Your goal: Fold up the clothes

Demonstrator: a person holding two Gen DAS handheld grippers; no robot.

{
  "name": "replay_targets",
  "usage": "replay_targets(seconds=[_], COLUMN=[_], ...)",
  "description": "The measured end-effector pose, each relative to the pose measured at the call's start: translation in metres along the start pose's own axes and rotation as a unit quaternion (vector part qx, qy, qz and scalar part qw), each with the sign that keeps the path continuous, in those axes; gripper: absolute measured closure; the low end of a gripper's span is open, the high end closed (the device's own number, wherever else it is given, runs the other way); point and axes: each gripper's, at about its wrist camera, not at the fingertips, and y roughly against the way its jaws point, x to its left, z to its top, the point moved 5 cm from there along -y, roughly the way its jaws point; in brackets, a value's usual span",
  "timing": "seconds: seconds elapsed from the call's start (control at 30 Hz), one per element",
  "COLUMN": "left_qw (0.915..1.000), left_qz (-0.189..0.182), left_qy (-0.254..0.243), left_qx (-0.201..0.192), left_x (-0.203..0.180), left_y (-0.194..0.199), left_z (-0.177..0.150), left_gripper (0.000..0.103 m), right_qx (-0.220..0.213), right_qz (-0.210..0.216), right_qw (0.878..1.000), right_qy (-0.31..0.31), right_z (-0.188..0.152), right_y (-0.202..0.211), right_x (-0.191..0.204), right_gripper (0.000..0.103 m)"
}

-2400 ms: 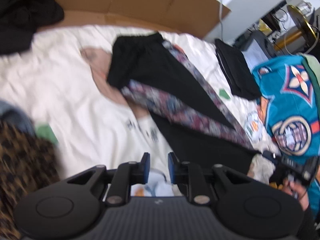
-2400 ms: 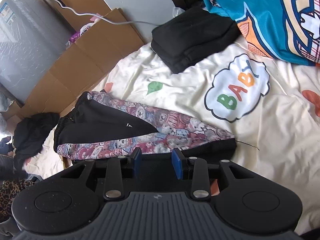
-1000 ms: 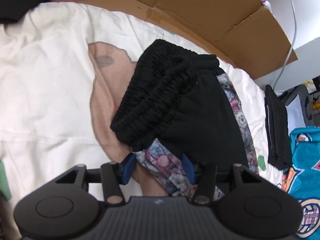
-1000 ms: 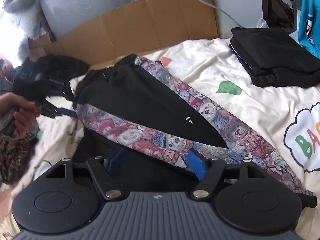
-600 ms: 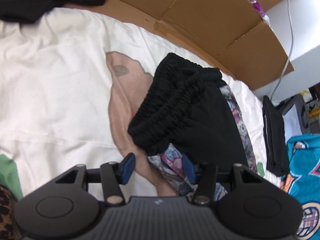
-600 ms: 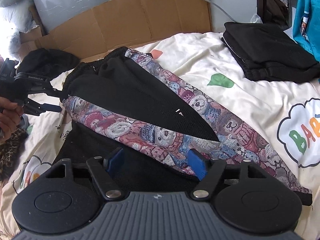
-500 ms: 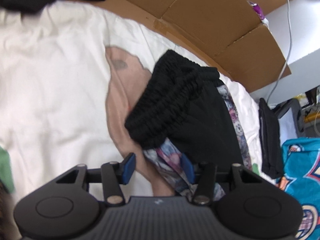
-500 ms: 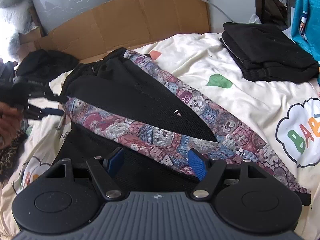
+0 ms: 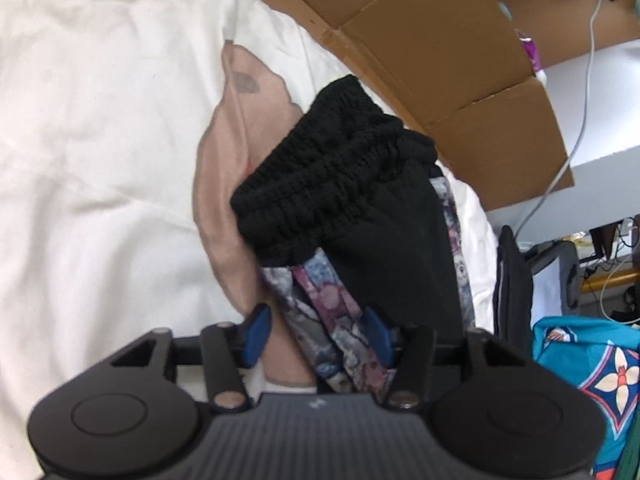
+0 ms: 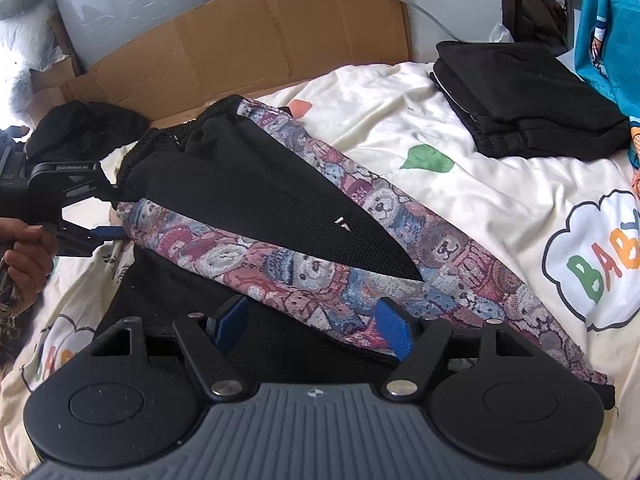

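Black trousers [image 10: 248,200] with patterned bear side stripes lie folded lengthwise on a cream printed bedsheet [image 10: 460,184]. In the left wrist view their ribbed black waistband [image 9: 332,176] bunches just ahead of my left gripper [image 9: 318,334], which is open with the patterned stripe [image 9: 320,308] between its blue pads. The left gripper also shows in the right wrist view [image 10: 100,226] at the waistband corner. My right gripper [image 10: 312,322] is open, low over the trousers' middle, its pads either side of the lower stripe.
A folded black garment [image 10: 524,100] lies at the back right of the bed. Flattened cardboard [image 10: 256,40] stands behind the bed. A black bundle [image 10: 84,124] lies at the far left. A teal patterned cloth [image 9: 592,376] is at the right.
My left gripper has moved in closer to the waistband corner, the patterned stripe now between its pads. My right gripper has barely moved and stays open over the trousers.
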Motion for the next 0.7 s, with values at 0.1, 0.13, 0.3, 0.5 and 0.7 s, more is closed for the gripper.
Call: replay_targets(seconds=[0.1, 0.13, 0.3, 0.5, 0.7], left_qw=[1.0000, 0.9999, 0.9994, 0.9965, 0.9904], left_qz=[-0.007, -0.007, -0.002, -0.001, 0.005], left_qy=[-0.001, -0.016, -0.036, -0.080, -0.130], left_qx=[-0.006, -0.003, 0.000, -0.024, -0.047], left_x=[-0.003, -0.006, -0.016, -0.042, -0.076], left_y=[-0.006, -0.009, -0.003, 0.015, 0.025], left_z=[0.000, 0.002, 0.010, 0.017, 0.024], left_gripper=[0.044, 0.044, 0.069, 0.073, 0.078], right_qx=[0.002, 0.002, 0.004, 0.011, -0.003], right_qz=[-0.008, -0.009, -0.009, -0.018, -0.020], right_qw=[1.000, 1.000, 1.000, 0.999, 0.999], right_qy=[0.010, 0.014, 0.025, 0.027, 0.038], right_z=[-0.001, -0.001, -0.002, -0.003, 0.012], right_y=[0.000, 0.000, 0.001, -0.002, -0.017], right_x=[0.001, 0.002, 0.003, -0.001, 0.000], right_gripper=[0.027, 0.027, 0.027, 0.027, 0.027])
